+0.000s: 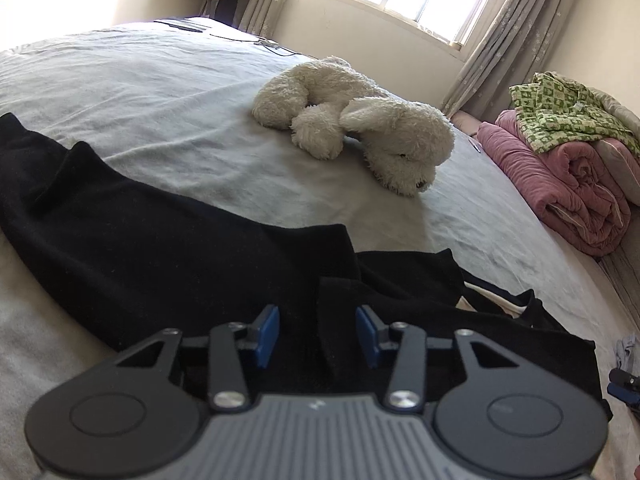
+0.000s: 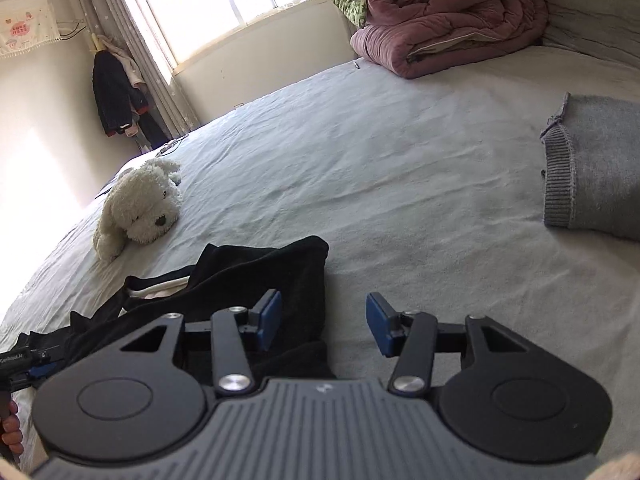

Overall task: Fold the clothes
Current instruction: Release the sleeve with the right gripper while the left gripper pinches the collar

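Note:
A black garment (image 1: 160, 248) lies spread across the pale bed sheet (image 1: 160, 92), rumpled at its right end where a white lining shows. My left gripper (image 1: 318, 334) hovers low over it, jaws partly apart, with a raised black fold standing between the blue pads (image 1: 268, 336) and neither pad pressing on it. In the right wrist view the same garment (image 2: 248, 280) ends under my right gripper (image 2: 325, 324). That gripper is open, its left pad over the cloth's edge and its right pad (image 2: 380, 328) over bare sheet (image 2: 400, 160).
A white plush dog (image 1: 360, 128) (image 2: 140, 204) lies beyond the garment. A folded grey knit (image 2: 592, 176) rests on the right. A pink quilt (image 1: 560, 184) (image 2: 452, 12) with green patterned cloth (image 1: 568, 116) is piled at the bed's head. A hand (image 2: 12, 428) shows at the left edge.

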A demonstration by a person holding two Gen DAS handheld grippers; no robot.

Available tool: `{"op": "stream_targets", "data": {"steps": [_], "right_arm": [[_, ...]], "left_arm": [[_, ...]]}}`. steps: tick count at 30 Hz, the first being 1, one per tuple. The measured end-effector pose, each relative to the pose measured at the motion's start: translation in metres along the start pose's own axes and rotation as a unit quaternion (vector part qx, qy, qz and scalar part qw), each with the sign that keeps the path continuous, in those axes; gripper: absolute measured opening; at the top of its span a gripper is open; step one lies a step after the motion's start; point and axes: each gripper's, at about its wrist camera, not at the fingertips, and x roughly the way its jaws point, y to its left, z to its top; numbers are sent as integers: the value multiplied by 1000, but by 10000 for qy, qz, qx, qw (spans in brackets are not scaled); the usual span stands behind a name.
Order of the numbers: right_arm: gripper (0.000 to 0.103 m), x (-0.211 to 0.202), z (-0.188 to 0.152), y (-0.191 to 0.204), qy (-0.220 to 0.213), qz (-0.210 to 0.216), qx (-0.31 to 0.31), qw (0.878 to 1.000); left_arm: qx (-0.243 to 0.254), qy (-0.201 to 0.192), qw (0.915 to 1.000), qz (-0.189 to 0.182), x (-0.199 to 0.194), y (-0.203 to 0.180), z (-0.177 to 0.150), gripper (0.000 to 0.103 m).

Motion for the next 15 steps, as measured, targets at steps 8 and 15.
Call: {"op": "stream_targets", "data": {"steps": [8, 15], "right_arm": [[27, 47, 10, 0, -8, 62, -298, 9995], [7, 40, 21, -13, -411, 340, 159, 9984]], "left_arm": [[-174, 58, 9991, -388, 13, -1, 2, 6], [219, -560, 9976, -353, 0, -16, 1, 3]]}}
